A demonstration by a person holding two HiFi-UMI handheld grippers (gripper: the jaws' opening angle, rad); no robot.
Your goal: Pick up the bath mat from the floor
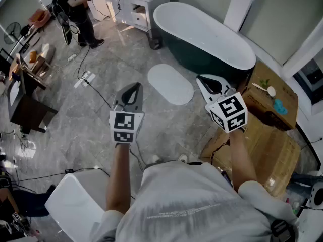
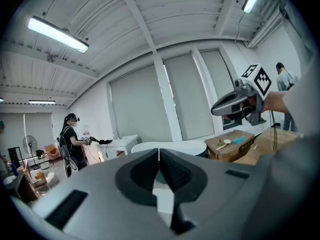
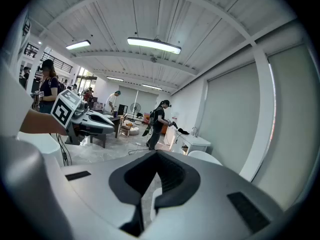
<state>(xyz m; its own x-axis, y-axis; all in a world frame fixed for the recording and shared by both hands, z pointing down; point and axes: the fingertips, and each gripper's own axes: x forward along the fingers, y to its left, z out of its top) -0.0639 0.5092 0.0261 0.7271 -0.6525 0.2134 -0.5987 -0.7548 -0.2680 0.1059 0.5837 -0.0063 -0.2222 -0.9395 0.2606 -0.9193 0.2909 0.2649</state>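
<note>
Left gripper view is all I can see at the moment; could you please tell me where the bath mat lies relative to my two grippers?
Observer: The head view shows the bath mat flat on the floor beside the bathtub, ahead of both grippers and roughly between them.
Operator: Thank you. Is either gripper touching it yet?
Observer: No. The left gripper and the right gripper are both held up off the floor, clear of the mat.
Operator: And is the right gripper carrying anything?
Observer: No. The right gripper view shows its jaws together with nothing between them.
</note>
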